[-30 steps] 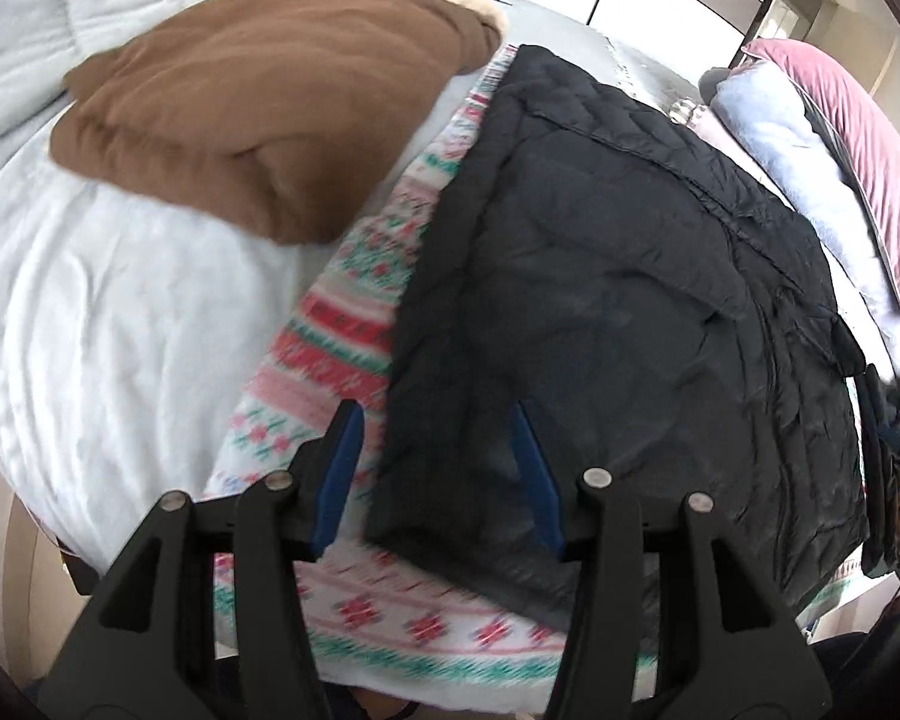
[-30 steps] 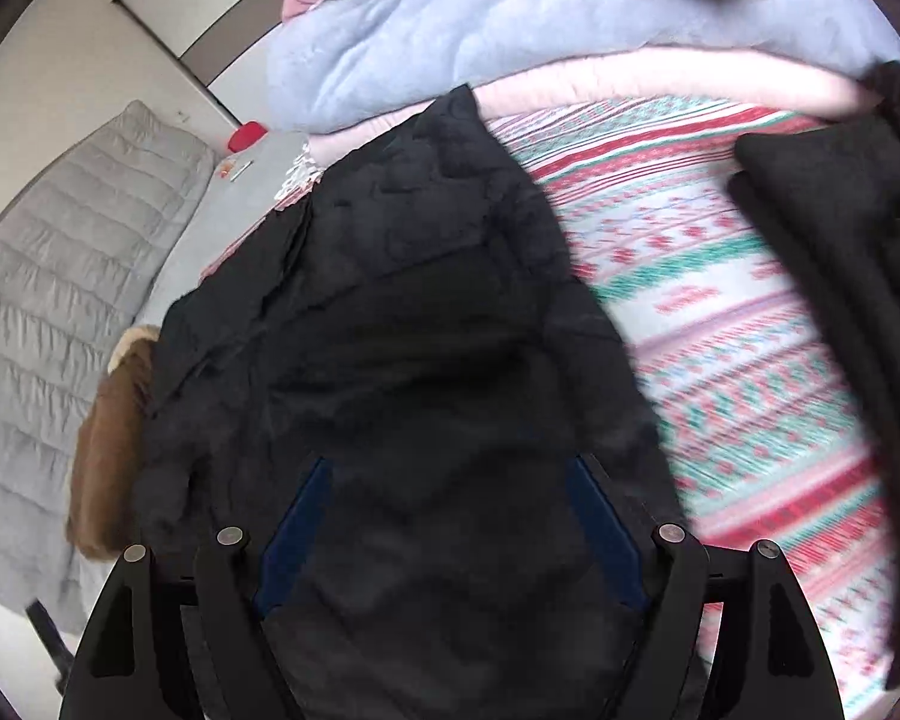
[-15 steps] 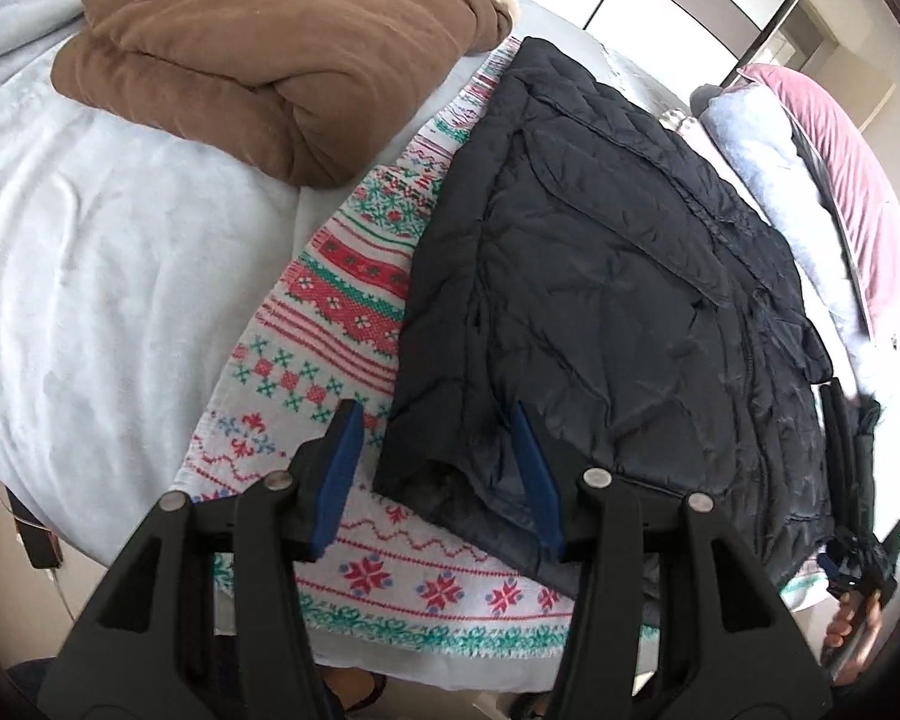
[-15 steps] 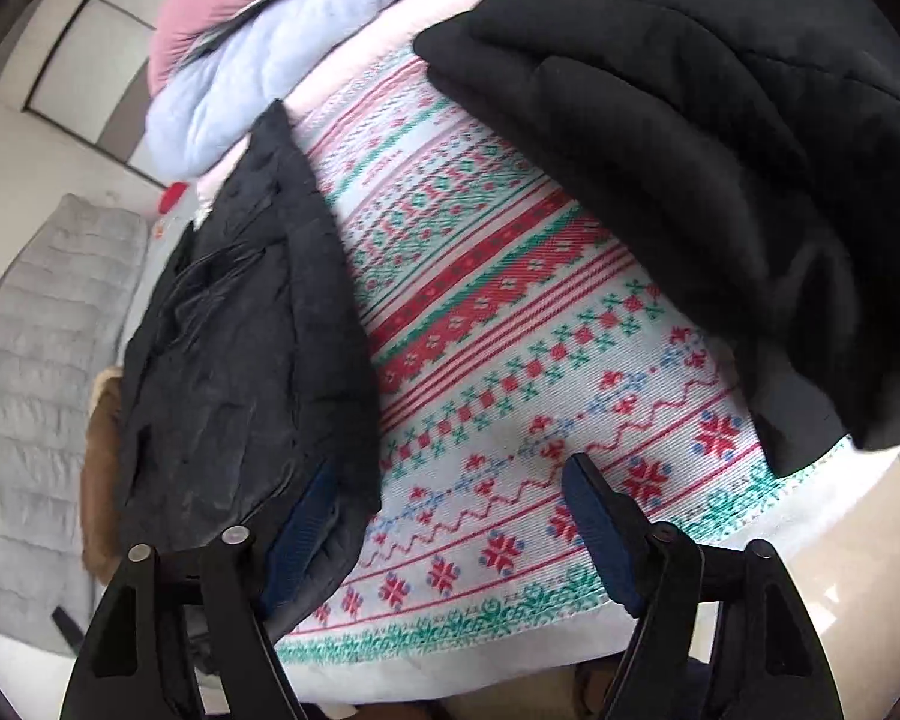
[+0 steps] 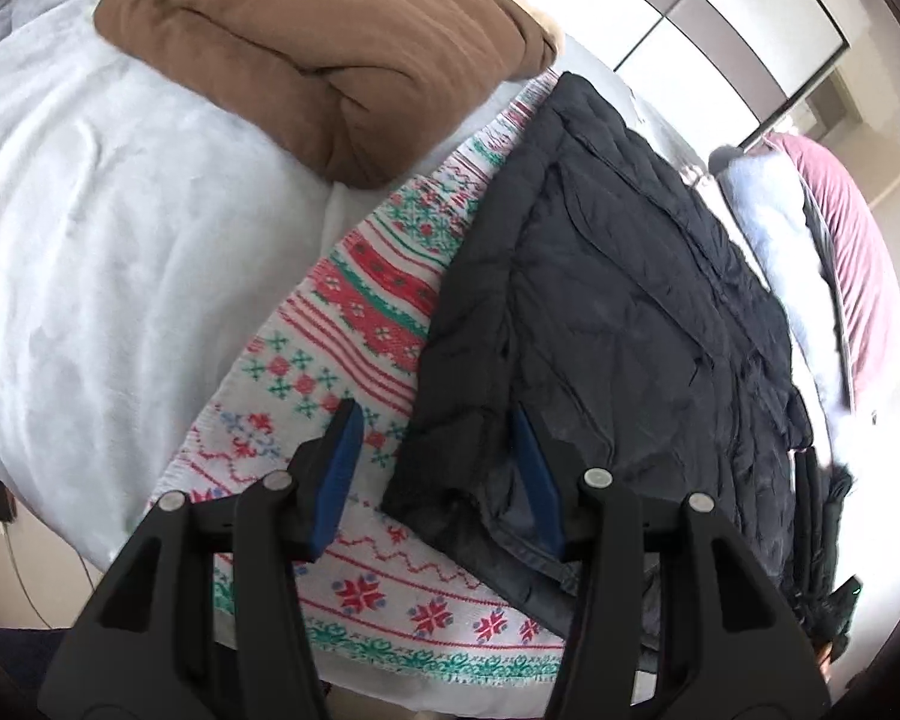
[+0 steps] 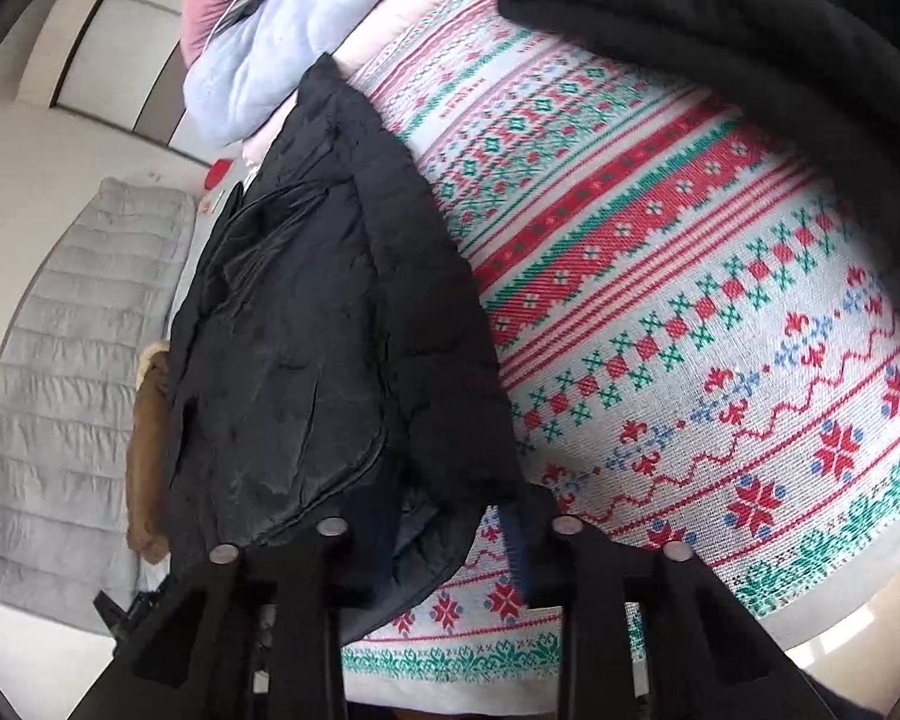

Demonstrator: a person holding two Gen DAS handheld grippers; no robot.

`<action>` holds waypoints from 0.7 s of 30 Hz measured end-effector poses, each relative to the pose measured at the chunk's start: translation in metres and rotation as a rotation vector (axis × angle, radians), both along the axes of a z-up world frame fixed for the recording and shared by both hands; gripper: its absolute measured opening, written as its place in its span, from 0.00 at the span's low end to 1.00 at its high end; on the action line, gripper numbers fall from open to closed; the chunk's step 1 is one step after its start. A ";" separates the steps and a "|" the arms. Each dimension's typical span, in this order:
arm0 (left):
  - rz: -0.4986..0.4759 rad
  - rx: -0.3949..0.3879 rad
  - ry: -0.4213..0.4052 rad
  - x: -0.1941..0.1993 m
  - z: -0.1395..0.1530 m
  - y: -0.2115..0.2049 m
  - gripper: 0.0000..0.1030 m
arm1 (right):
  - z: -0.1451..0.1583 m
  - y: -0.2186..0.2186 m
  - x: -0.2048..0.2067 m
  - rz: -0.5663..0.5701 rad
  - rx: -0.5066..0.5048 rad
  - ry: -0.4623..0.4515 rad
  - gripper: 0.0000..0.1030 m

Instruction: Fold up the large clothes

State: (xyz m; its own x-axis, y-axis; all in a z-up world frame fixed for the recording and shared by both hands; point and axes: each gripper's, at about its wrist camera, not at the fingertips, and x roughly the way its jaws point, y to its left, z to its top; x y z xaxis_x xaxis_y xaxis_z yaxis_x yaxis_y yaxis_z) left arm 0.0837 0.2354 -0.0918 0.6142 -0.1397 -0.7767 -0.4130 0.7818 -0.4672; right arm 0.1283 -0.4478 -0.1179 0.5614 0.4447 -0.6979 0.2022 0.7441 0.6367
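Observation:
A black quilted jacket [image 5: 618, 312] lies folded lengthwise on a red, green and white patterned blanket [image 5: 354, 312]. My left gripper [image 5: 438, 480] is open, its blue pads either side of the jacket's near left corner, not closed on it. In the right wrist view the jacket [image 6: 306, 348] lies to the left and my right gripper [image 6: 450, 531] has closed on its near right hem corner; the jacket hides the left pad.
A folded brown garment [image 5: 330, 54] lies on the white bedding [image 5: 90, 240] at the far left. Blue and pink quilts [image 5: 810, 228] are stacked at the far right. A black fleece garment [image 6: 750, 42] lies right of the blanket [image 6: 690, 312]. The bed's near edge is just below the grippers.
My right gripper swung off the jacket's top to the bed's near edge, then narrowed onto the jacket's hem corner. My left gripper drew back and stays open at the left corner.

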 end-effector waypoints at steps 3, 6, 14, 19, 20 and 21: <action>-0.033 -0.061 -0.002 0.004 -0.007 -0.004 0.51 | -0.001 0.000 -0.002 0.007 0.028 -0.017 0.21; -0.049 -0.010 0.008 0.009 -0.007 -0.017 0.51 | -0.002 0.005 -0.006 0.023 -0.005 -0.025 0.12; -0.065 -0.028 -0.027 0.009 0.003 -0.019 0.08 | 0.023 -0.001 -0.021 -0.012 0.012 -0.149 0.04; -0.102 -0.024 -0.077 -0.002 0.019 -0.021 0.07 | 0.042 -0.001 -0.039 -0.015 -0.014 -0.247 0.03; -0.105 -0.034 -0.076 -0.004 0.022 -0.021 0.07 | 0.046 -0.003 -0.046 -0.019 -0.015 -0.271 0.03; -0.109 -0.047 -0.078 -0.009 0.026 -0.021 0.07 | 0.050 -0.005 -0.052 -0.027 -0.006 -0.290 0.03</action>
